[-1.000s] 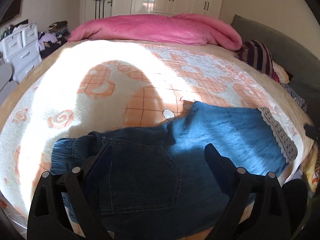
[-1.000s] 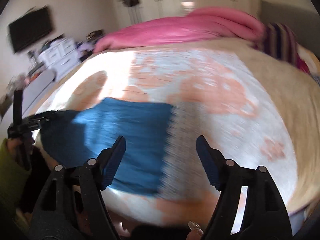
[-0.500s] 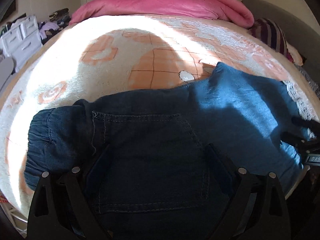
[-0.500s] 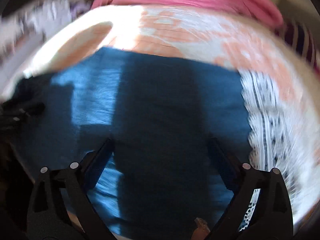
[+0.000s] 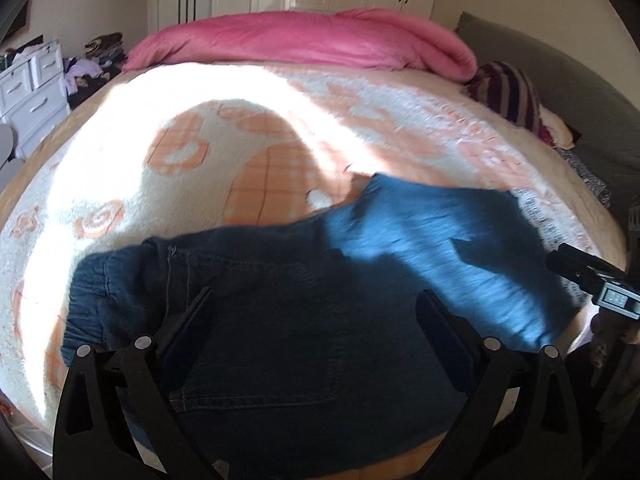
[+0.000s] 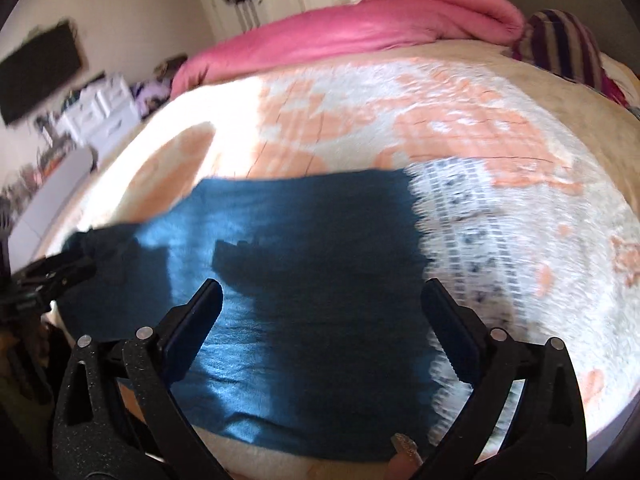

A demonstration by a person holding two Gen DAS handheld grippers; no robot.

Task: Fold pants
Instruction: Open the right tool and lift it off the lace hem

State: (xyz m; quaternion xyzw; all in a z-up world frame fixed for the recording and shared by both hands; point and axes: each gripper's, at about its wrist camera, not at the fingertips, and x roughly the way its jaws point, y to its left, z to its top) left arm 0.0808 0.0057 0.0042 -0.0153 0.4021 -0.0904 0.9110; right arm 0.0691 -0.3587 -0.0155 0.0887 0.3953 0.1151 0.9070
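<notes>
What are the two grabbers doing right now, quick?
Left gripper: jaws opening, holding nothing, above the dark blue denim pants.
Right gripper: jaws opening, holding nothing, above the pants.

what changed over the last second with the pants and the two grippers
Both grippers dipped toward the pants, then drew back a little. The right gripper spread its jaws wider and they are still opening, as are those of the left gripper; neither holds anything. The pants stayed flat on the blanket.
</notes>
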